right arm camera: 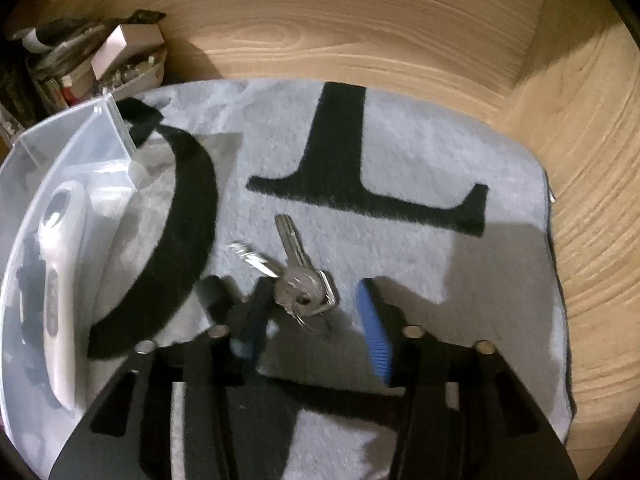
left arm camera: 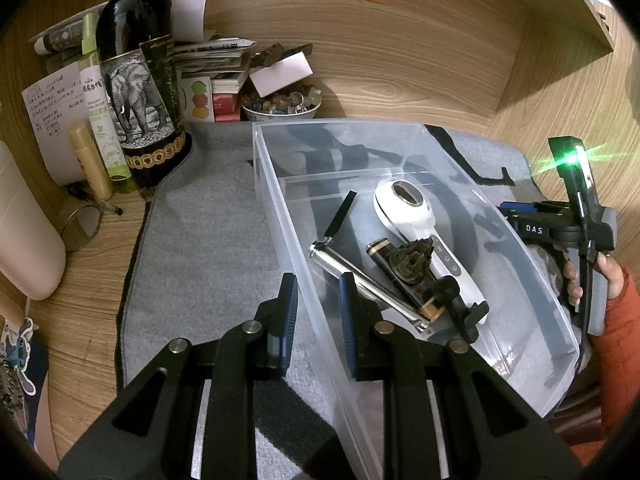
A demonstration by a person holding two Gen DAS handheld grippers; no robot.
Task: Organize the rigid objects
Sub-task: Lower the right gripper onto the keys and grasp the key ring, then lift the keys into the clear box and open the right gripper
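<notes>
A clear plastic bin (left arm camera: 280, 216) sits on a grey mat (left arm camera: 208, 216). Inside lie a white handheld device (left arm camera: 420, 216), a silver flashlight (left arm camera: 360, 276), a black and gold tube (left arm camera: 400, 276) and a dark spiky piece (left arm camera: 412, 258). My left gripper (left arm camera: 318, 312) straddles the bin's left wall; the jaws stand a little apart around it, contact unclear. My right gripper (right arm camera: 316, 320) is open just above a bunch of silver keys (right arm camera: 296, 276) lying on the mat (right arm camera: 400, 152), beside the bin (right arm camera: 120, 136). The right gripper also shows in the left wrist view (left arm camera: 516, 212).
A dark wine bottle (left arm camera: 136, 80), a green spray bottle (left arm camera: 100, 112), a bowl of stones (left arm camera: 280, 104), papers and boxes crowd the back left. A beige container (left arm camera: 24, 232) stands at the far left. Wooden walls close the back and right.
</notes>
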